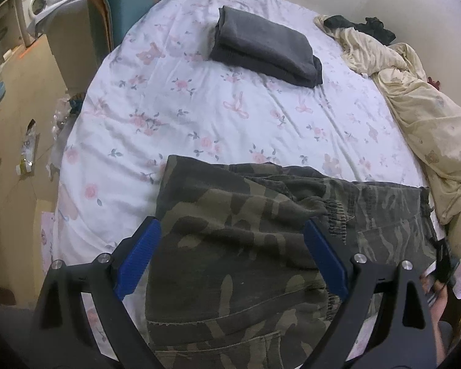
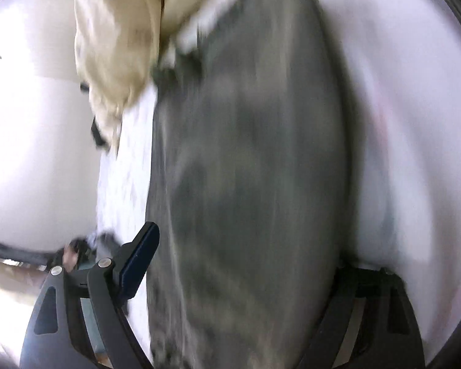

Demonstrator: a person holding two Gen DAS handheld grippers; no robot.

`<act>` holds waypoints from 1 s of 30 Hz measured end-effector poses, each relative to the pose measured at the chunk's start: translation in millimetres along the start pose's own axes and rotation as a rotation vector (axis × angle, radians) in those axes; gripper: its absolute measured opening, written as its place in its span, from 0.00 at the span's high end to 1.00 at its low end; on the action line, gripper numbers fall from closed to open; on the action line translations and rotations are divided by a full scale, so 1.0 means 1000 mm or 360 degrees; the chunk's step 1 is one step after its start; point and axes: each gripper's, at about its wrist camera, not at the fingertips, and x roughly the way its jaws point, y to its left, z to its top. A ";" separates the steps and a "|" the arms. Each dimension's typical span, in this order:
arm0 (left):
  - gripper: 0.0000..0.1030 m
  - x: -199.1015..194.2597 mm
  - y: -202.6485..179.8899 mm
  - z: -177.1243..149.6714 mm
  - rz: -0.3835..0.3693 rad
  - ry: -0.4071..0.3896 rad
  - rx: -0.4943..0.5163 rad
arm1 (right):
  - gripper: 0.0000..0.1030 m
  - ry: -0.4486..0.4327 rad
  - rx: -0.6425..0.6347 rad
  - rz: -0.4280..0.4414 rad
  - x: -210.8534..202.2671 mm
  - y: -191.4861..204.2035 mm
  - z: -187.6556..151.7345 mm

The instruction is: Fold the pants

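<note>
Camouflage pants (image 1: 230, 246) on a floral bedsheet (image 1: 199, 107)
The left gripper (image 1: 232, 240) hovers over the folded pants, jaws wide and pressing nothing. The right gripper (image 2: 246, 264), blurred, is spread apart above the pants too. Folded grey clothes (image 1: 264, 46) lie farther up the bed

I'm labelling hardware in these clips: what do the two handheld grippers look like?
Both match. The left gripper has black cut-out arms with silver pivot screws and ribbed blue pads. The right gripper, though blurred, shows the same.
</note>
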 end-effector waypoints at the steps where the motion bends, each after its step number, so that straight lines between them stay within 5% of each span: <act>1: 0.11 0.001 0.000 0.000 0.0000 0.0004 0.0005 | 0.19 -0.0060 -0.0006 -0.0024 -0.004 -0.001 0.015; 7: 0.11 0.004 -0.004 -0.002 0.0007 0.0013 0.0051 | 0.57 -0.0222 0.0046 -0.0180 0.002 -0.012 0.086; 12: 0.11 0.008 -0.003 -0.004 0.0019 0.0045 0.0058 | 0.59 -0.0235 0.0034 -0.0246 0.011 -0.011 0.112; 15: 0.11 0.009 -0.001 -0.004 0.0026 0.0054 0.0046 | 0.83 -0.0295 -0.0056 -0.0307 0.007 0.000 0.109; 22: 0.11 0.007 0.004 -0.006 0.0062 0.0046 0.0046 | 0.89 -0.0432 -0.0399 -0.0250 -0.024 0.059 0.093; 30: 0.11 -0.005 0.009 -0.003 0.0018 0.0000 -0.0001 | 0.89 -0.0382 -0.0769 0.0070 -0.061 0.143 0.052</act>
